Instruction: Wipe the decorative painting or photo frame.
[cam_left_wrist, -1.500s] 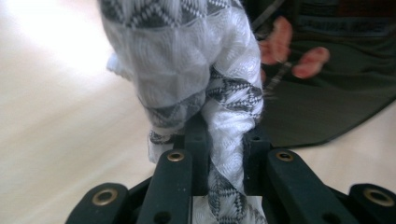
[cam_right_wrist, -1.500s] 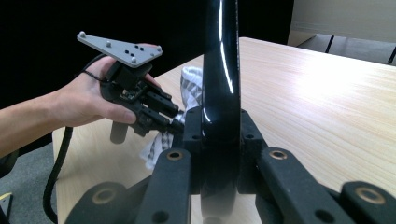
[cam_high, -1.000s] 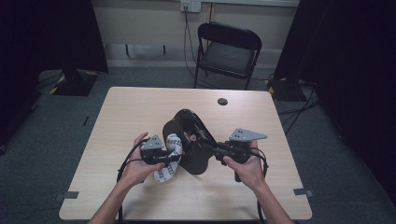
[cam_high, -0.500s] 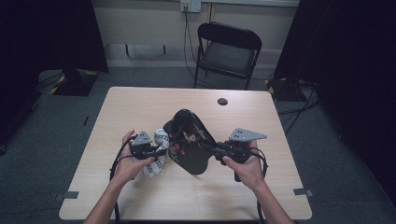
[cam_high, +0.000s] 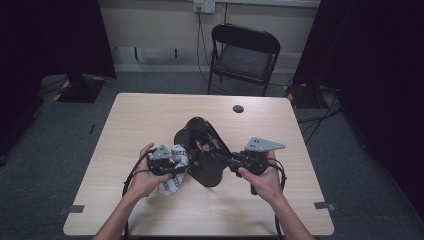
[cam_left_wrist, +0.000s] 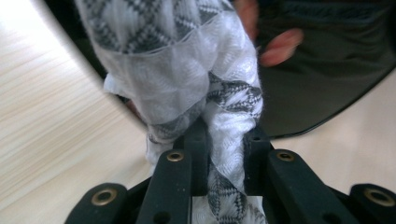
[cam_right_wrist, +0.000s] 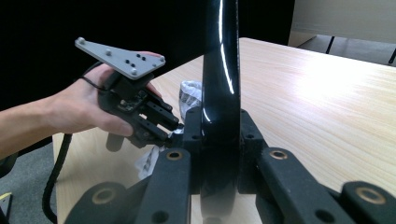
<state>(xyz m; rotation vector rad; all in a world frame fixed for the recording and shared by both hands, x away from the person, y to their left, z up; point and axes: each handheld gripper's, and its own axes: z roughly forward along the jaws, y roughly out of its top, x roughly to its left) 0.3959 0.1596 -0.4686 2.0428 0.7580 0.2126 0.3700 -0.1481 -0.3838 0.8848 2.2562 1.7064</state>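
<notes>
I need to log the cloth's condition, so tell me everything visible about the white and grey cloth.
The cloth is a soft knit-looking fabric, white with grey zigzag bands, bunched and twisted. The left gripper is shut on it. Its free end hangs onto the table, beside the glossy black plate.

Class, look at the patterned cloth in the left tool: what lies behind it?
Behind the cloth stands the glossy black plate with fingertips reflected in it, and the table. The cloth covers the plate's near part.
</notes>
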